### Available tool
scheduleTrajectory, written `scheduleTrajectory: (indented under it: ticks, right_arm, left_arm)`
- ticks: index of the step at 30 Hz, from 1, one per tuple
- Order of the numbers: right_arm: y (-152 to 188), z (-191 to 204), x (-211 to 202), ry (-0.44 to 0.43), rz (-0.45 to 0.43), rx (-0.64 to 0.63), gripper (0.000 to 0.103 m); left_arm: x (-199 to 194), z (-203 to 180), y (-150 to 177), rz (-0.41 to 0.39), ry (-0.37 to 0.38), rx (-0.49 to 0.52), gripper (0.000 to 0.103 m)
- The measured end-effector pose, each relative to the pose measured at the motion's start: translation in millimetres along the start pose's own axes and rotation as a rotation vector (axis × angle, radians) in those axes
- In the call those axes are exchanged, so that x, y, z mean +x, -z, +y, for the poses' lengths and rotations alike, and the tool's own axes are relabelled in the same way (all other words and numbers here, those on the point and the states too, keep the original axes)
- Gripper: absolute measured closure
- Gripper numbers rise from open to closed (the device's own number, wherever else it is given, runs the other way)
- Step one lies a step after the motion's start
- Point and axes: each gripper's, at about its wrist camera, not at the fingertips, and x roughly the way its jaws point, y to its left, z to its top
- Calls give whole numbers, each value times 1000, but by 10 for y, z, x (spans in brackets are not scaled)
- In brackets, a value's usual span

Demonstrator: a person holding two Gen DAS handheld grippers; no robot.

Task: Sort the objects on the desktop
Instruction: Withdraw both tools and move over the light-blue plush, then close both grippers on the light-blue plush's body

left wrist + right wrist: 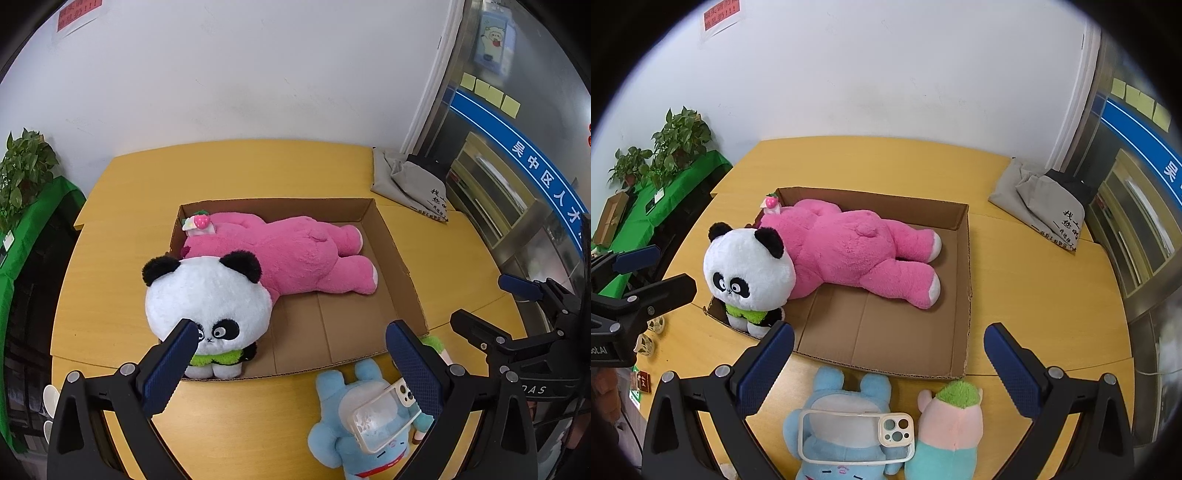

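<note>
— Cardboard first: we have the shallow cardboard box (391, 243) in the middle of the yellow wooden surface (236, 166), with the pink plush (295, 254) lying flat inside and the panda plush (207, 299) upright in its near left corner, leaning on the pink one.

— So we judge the sorting partly done. What is left?

— Outside the box, touching its near wall, the blue plush (842, 424) lies with a clear phone case (857, 435) on top of it, and a pink-and-green plush (951, 424) sits just beside it.

— And our tongs?

— Both spread wide and holding nothing: left tongs (291, 358), right tongs (890, 354). The right pair hangs over the blue plush, so we would take that next.

— Then we should mind the case; it rests loose and could slide off if we lift the toy under it. Better to pick the case first.

— Around us: a white wall, a folded grey bag (413, 184) at the far right of the surface, potted plants (679, 140) on a green-covered side table, a glass door at right.
</note>
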Motion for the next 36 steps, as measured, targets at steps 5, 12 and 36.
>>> scheduleTrajectory:
  ticks: [5,12,36]
  right_arm:
    - [-3,36,24,-7,6,-10,0]
    - [93,-12,29,-19,17,-9,0]
    - [1432,-239,525,-300,237,-218,0]
  left_arm:
    - [13,39,13,2,-2,-12,0]
    - [31,17,121,19,16,-4,0]
    - [1708,17,1746,591,240,-1,22]
